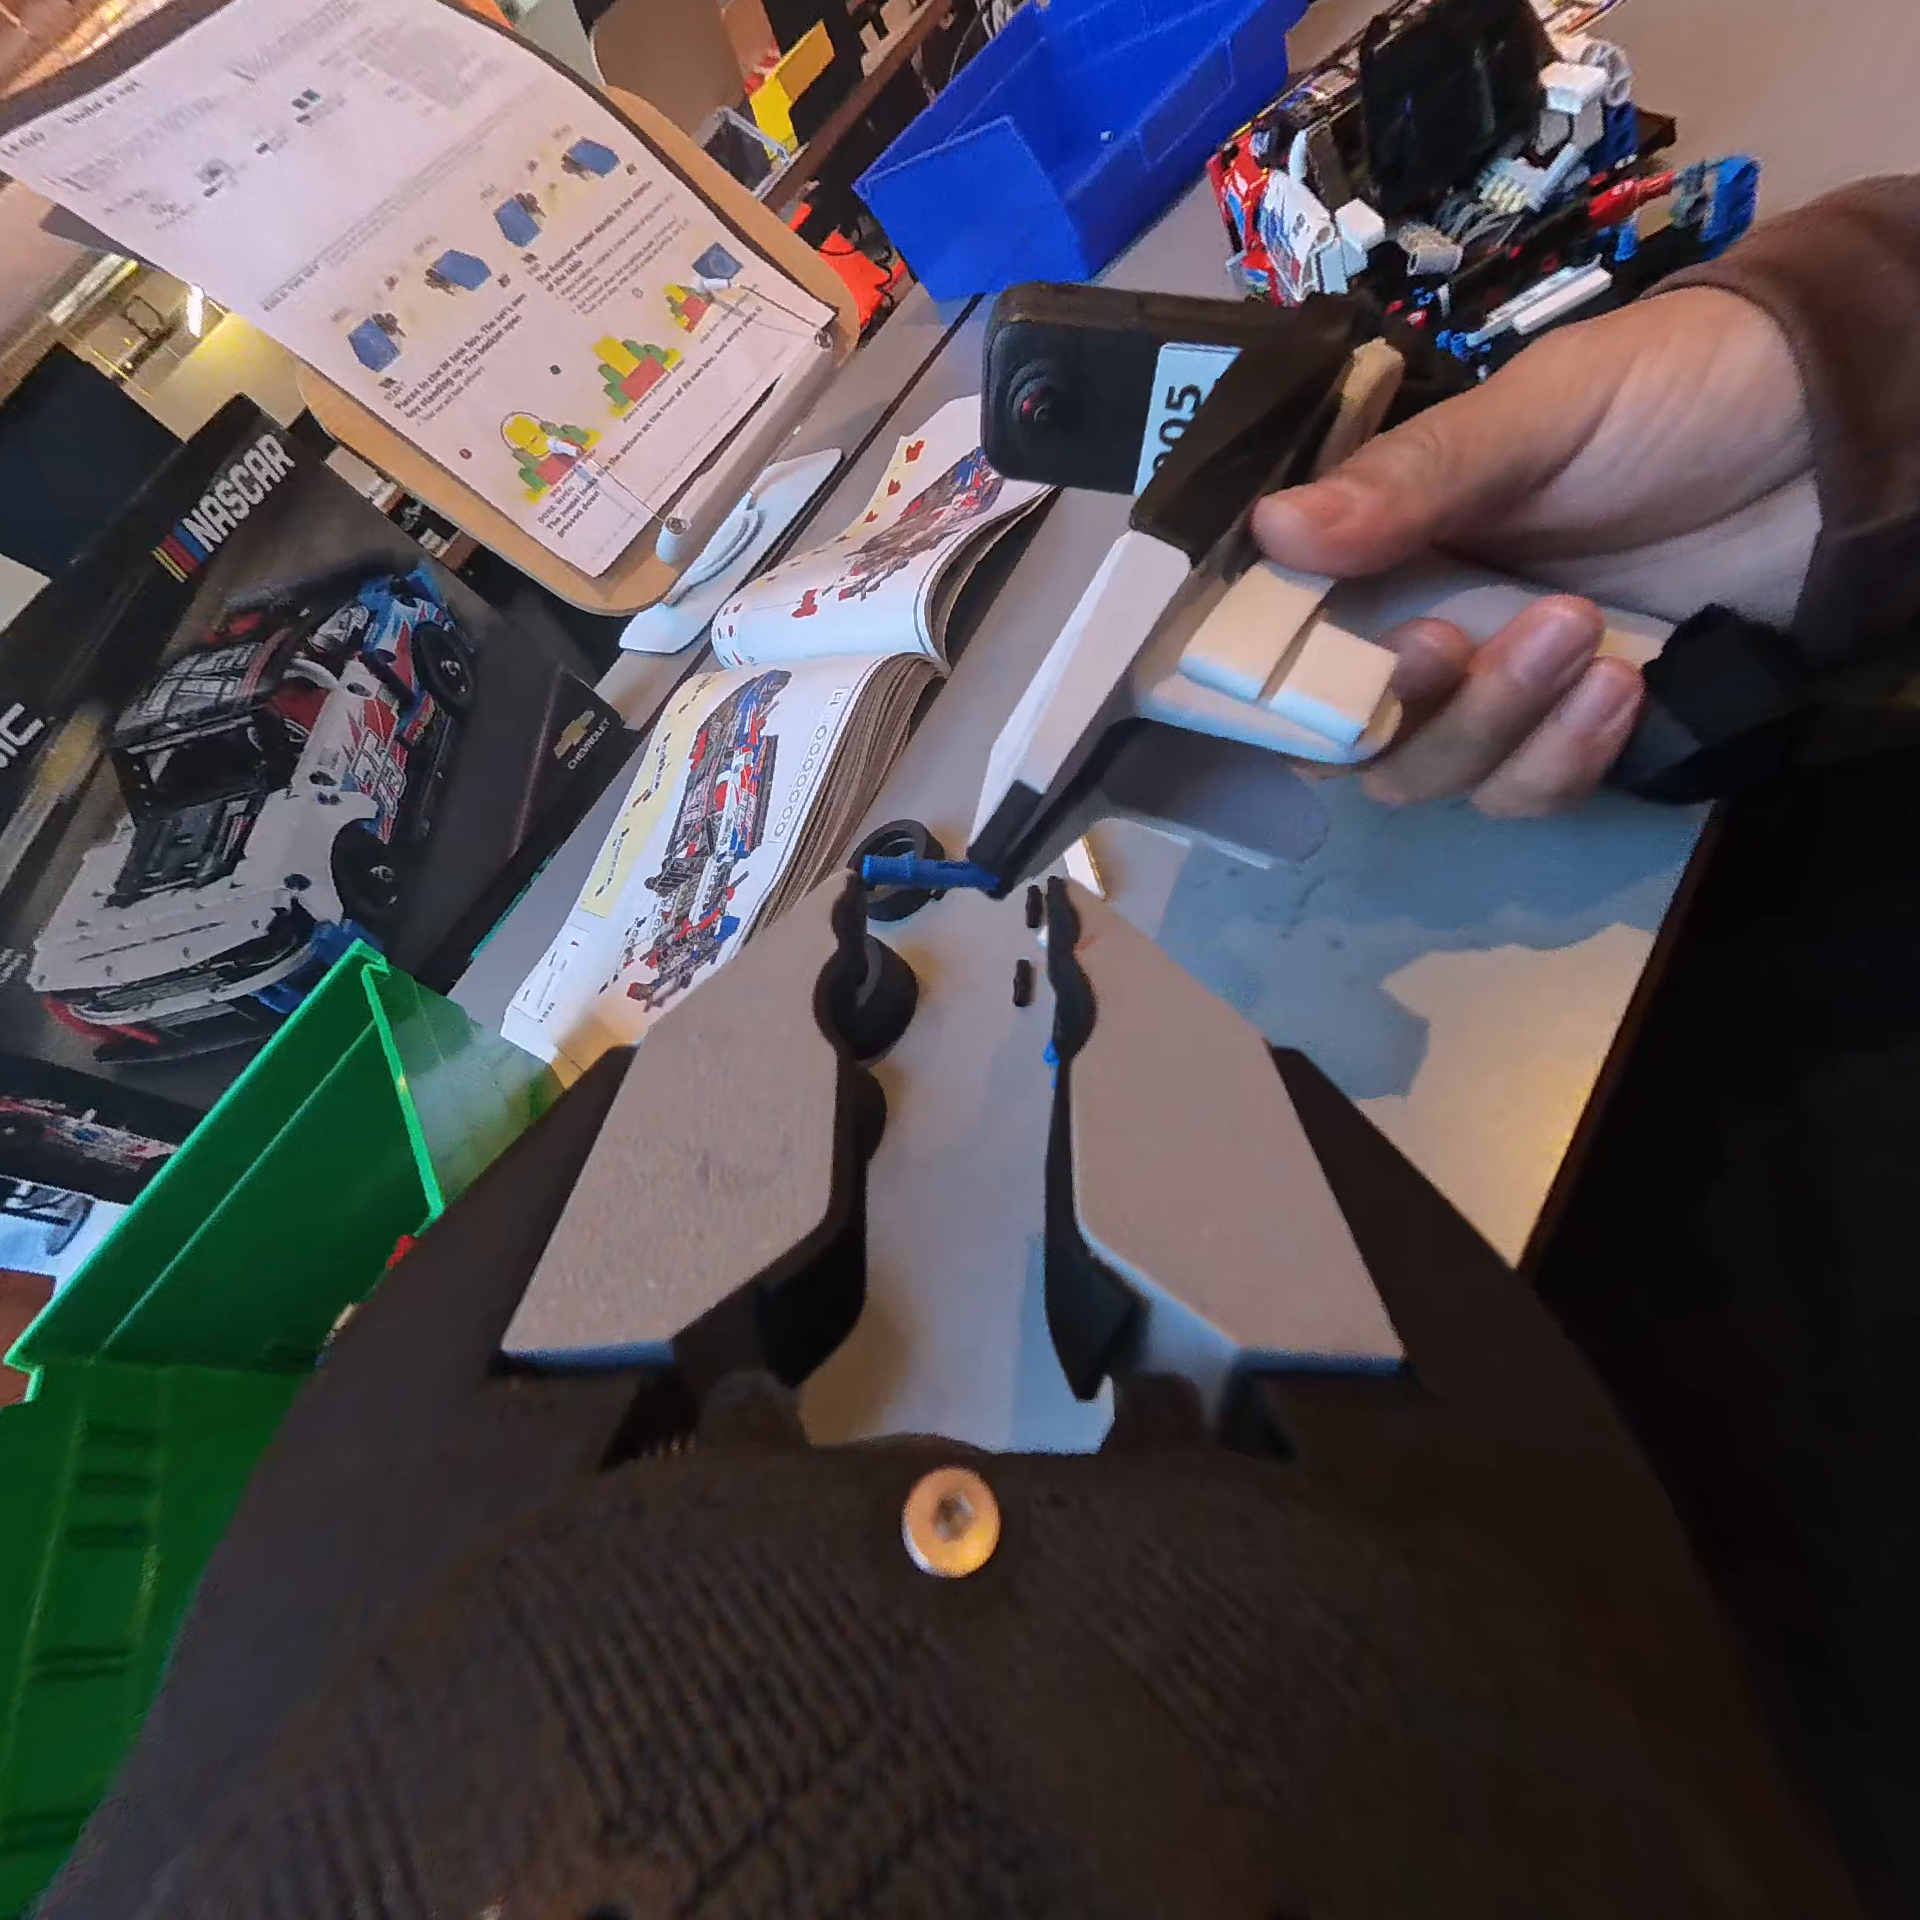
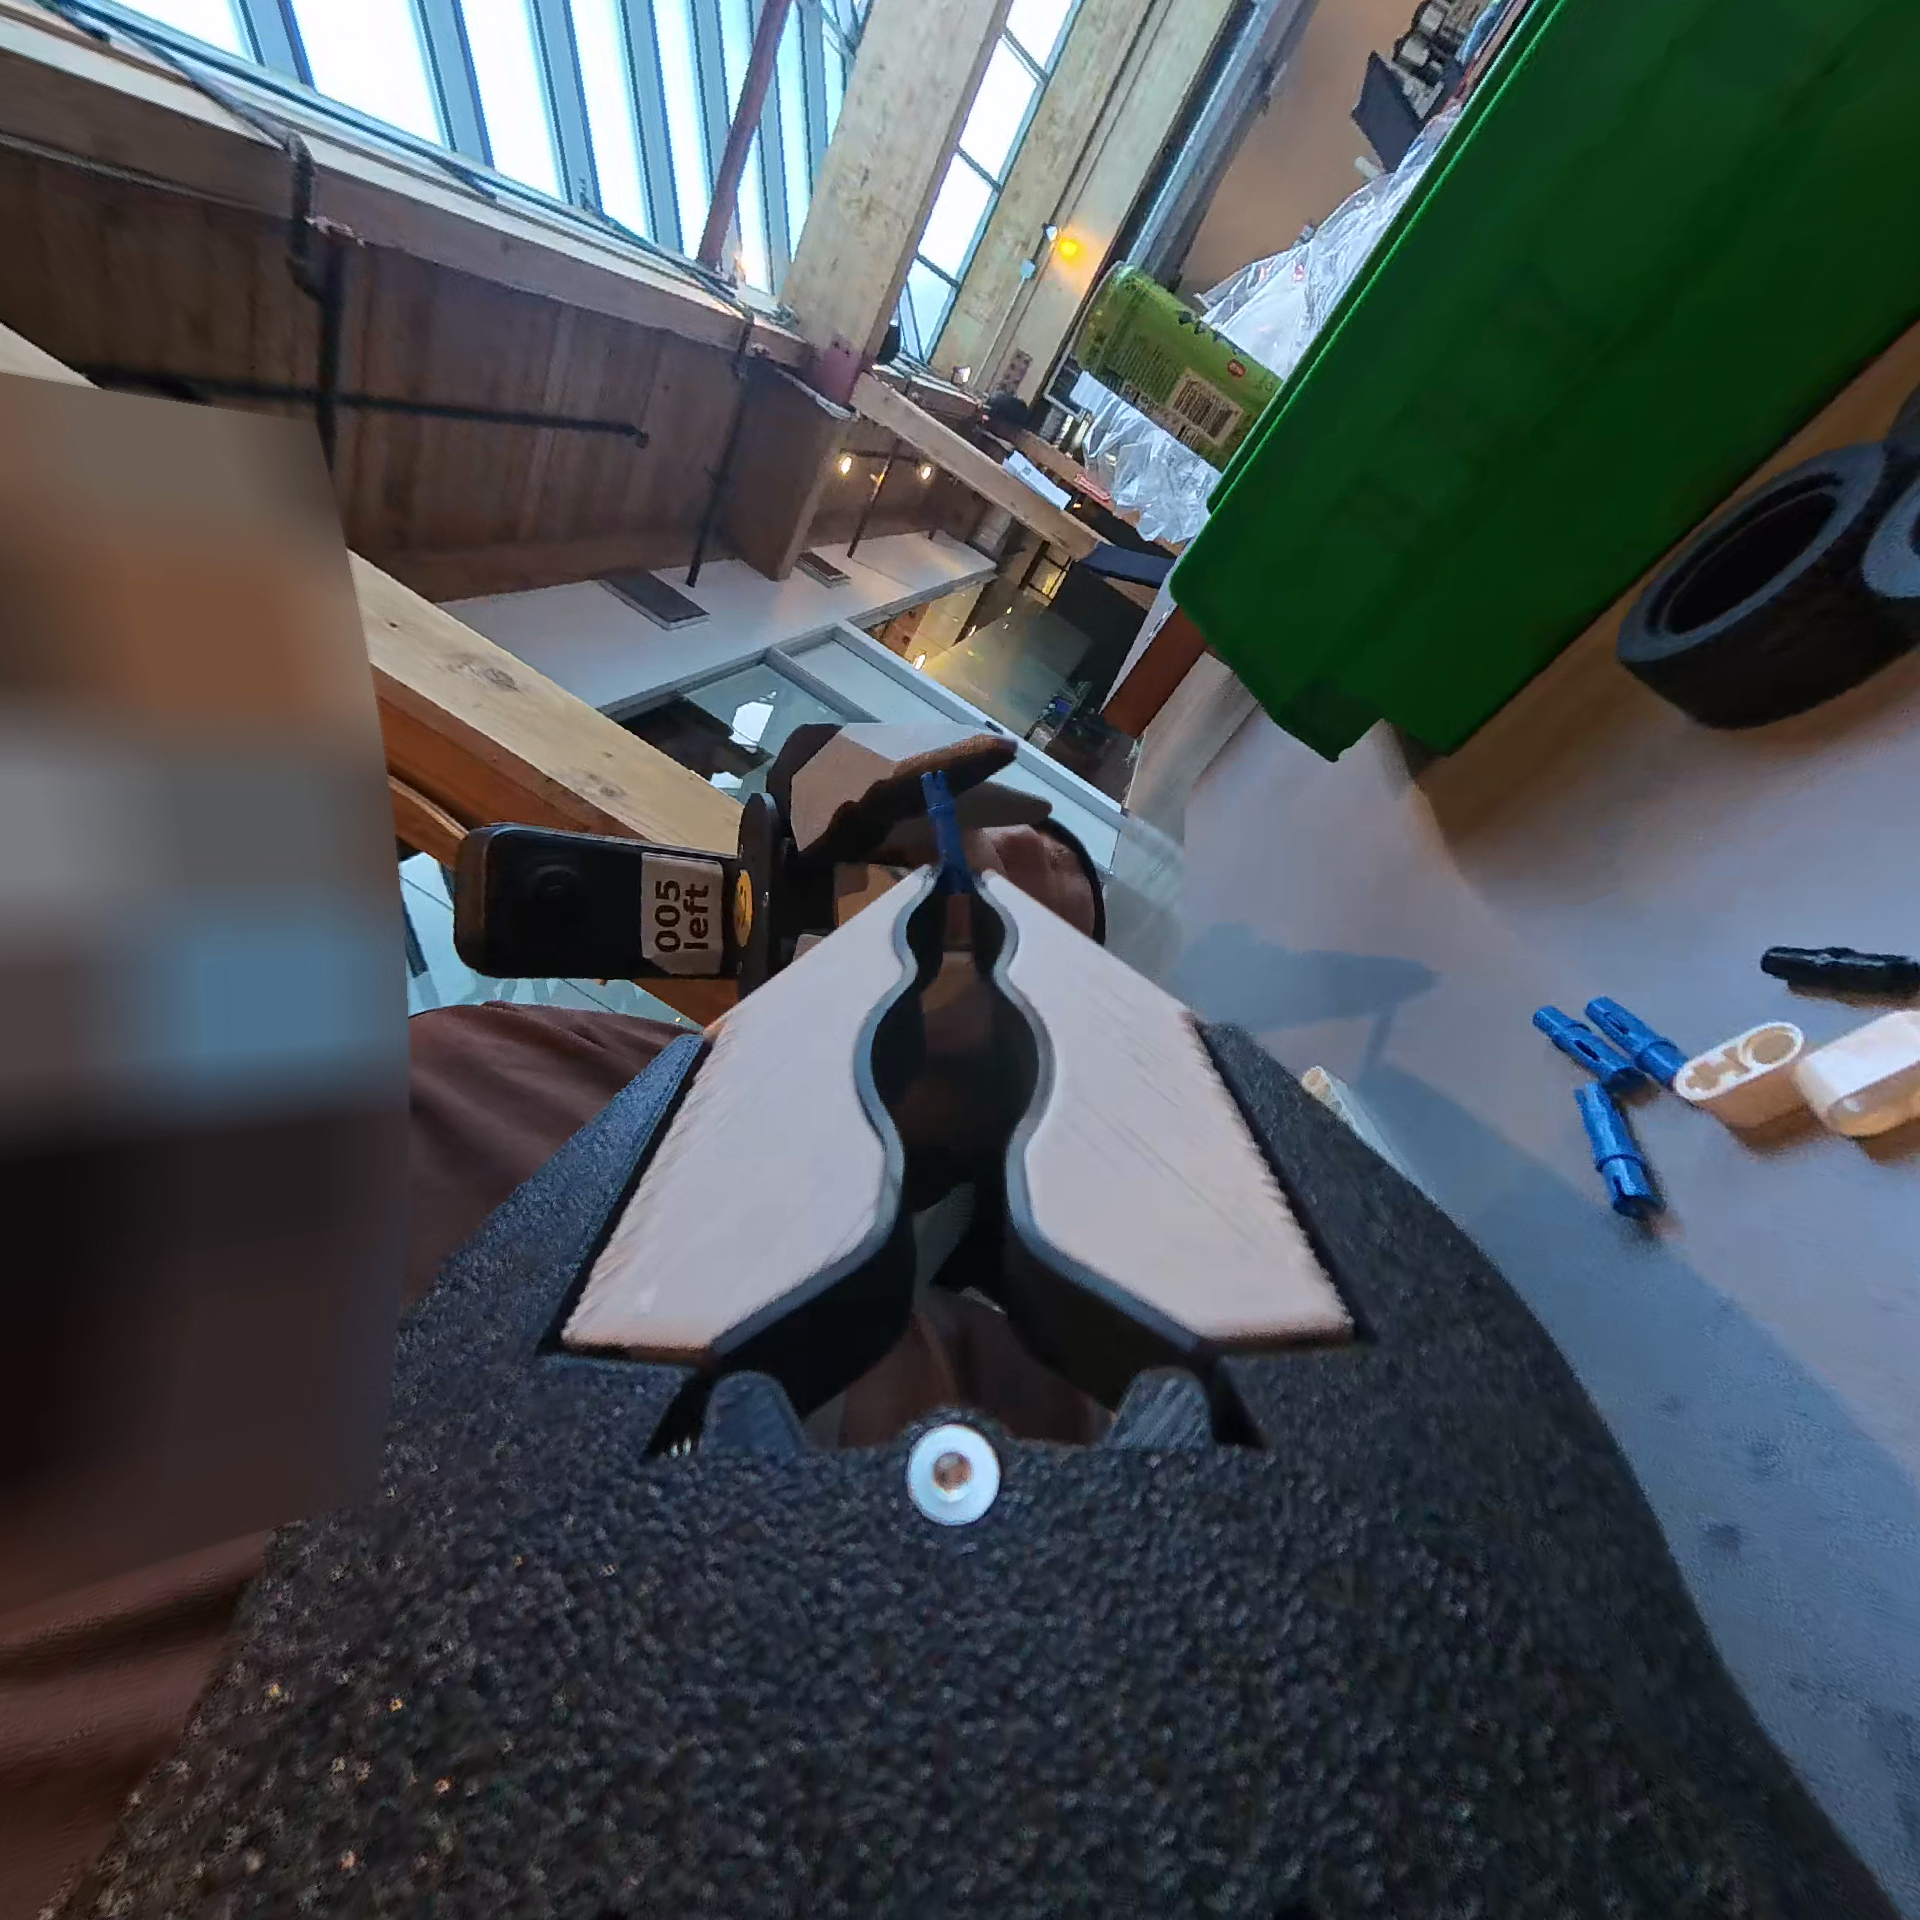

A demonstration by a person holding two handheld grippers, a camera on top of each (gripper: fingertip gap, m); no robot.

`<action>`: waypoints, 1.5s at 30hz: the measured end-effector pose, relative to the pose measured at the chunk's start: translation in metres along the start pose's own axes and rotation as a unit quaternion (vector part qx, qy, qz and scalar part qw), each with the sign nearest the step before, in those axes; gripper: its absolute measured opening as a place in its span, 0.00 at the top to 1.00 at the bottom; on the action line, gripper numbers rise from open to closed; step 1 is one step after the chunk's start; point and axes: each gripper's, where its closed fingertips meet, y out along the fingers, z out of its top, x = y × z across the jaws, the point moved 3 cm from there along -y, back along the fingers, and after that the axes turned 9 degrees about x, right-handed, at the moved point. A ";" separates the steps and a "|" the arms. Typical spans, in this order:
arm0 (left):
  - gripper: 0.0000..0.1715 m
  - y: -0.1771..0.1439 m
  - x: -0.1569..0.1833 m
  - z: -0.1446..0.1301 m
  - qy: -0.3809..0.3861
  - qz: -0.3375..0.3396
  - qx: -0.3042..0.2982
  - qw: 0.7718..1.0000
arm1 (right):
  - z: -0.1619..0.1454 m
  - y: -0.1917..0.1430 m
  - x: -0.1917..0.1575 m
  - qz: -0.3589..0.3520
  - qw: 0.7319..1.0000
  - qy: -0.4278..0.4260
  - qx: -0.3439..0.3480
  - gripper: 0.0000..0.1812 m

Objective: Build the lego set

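Note:
My right gripper (image 2: 951, 883) is shut on a small blue pin (image 2: 940, 831) that sticks out past its tips. In the left wrist view the right gripper (image 1: 992, 871), held by a hand (image 1: 1558, 499), points the blue pin (image 1: 914, 871) at the tip of my left gripper's left finger. My left gripper (image 1: 951, 899) is open and holds nothing. It hovers over the grey table (image 1: 1403, 1039). It also shows in the right wrist view (image 2: 894, 774), just behind the pin. Two black tyres (image 1: 868, 997) lie on the table beyond its fingers.
An open instruction booklet (image 1: 748, 810), a green bin (image 1: 260, 1195), a blue bin (image 1: 1039, 156), the set's box (image 1: 260, 727) and the partly built car (image 1: 1455, 208) stand around. Loose blue pins (image 2: 1600, 1039), beige pieces (image 2: 1756, 1070), a black pin (image 2: 1839, 966) and a tyre (image 2: 1766, 613) lie on the table. My left and right fingertips are right by each other.

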 end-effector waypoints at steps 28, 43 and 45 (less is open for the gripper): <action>0.83 0.009 0.023 -0.028 0.015 -0.115 -0.071 0.991 | -0.005 -0.008 0.019 -0.132 0.971 -0.177 -0.096 0.97; 0.99 0.013 0.019 -0.013 -0.379 -0.156 -0.013 0.912 | 0.003 -0.003 0.003 -0.099 0.967 -0.230 -0.044 0.97; 0.99 0.013 0.017 -0.017 -0.358 -0.147 -0.022 0.922 | 0.002 -0.006 0.005 -0.116 0.959 -0.252 -0.061 0.97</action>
